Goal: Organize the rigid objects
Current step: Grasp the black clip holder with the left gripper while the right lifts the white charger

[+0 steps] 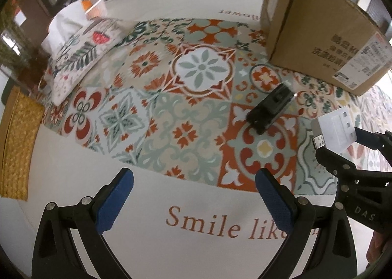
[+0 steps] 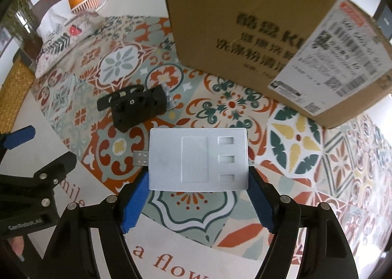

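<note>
Right gripper [image 2: 198, 181]: blue fingers [image 2: 134, 205] pinching a flat white USB hub [image 2: 198, 158] by its two side edges, held level above the patterned cloth [image 2: 230, 105] (metal plug pointing left). Left gripper [image 1: 193, 195]: fingers spread wide, nothing between them, hovering over the white margin of the worktop [image 1: 73, 156]. Black plastic part [image 1: 269, 107] lies on the cloth, near the hub but apart from it. Cardboard box [image 2: 245, 33] stands on the cloth behind both. Floral cushion [image 1: 78, 56] far left.

We see an orange, green and cream tiled tablecloth [image 2: 227, 107], a brown box [image 2: 245, 21], and blue pads [image 2: 134, 205].
</note>
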{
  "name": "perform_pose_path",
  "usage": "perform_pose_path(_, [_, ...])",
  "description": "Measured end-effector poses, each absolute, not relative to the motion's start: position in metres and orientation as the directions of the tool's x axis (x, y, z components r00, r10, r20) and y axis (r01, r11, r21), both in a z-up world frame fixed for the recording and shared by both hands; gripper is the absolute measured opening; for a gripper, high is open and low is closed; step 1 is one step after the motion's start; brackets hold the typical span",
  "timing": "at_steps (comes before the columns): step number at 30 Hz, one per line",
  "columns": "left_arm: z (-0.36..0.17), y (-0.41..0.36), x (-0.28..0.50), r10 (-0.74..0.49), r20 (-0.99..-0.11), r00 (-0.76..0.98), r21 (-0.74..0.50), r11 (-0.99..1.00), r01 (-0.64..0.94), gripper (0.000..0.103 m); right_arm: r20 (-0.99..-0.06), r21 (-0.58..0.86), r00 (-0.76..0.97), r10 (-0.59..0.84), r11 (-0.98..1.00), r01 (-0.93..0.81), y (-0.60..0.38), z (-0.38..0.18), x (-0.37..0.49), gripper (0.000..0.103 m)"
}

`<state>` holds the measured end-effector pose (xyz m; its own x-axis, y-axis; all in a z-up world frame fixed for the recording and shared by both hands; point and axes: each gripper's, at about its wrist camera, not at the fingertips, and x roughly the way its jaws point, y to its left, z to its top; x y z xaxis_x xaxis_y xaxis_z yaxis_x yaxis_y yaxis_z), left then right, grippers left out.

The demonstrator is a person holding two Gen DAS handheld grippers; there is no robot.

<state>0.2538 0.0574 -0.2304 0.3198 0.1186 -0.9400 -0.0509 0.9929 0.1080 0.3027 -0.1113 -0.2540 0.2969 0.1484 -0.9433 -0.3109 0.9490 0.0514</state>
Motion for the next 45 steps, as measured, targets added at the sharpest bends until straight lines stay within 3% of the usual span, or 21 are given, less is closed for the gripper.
perform_pose_path(8, [-0.222,0.039,0.266,0.055,-0.930,0.363,0.089,0.993,0.078,0.100,-0.934,0.048,0.333,0.126,0.971,-0.234,-0.129,-0.239,0.295,0.076])
perform_pose_path(19, [-0.232,0.014,0.292,-0.079,-0.933,0.350,0.027,0.958,0.287,0.091,-0.937,0.078,0.336,0.094,0.995,-0.059,-0.152,-0.240,0.292,0.076])
perform_pose_path(27, [-0.255,-0.006,0.309,-0.069,-0.948,0.312,0.052,0.930,0.363,0.072,-0.942,0.072,0.329,0.070,0.997,-0.007,-0.164,-0.247,0.294,0.076])
perform_pose_path(45, [-0.269,-0.023,0.335,-0.091,-0.950,0.300,0.017,0.941,0.339,0.036,-0.942,0.074,0.328,0.067,0.997,0.010,-0.168,-0.257,0.307,0.076])
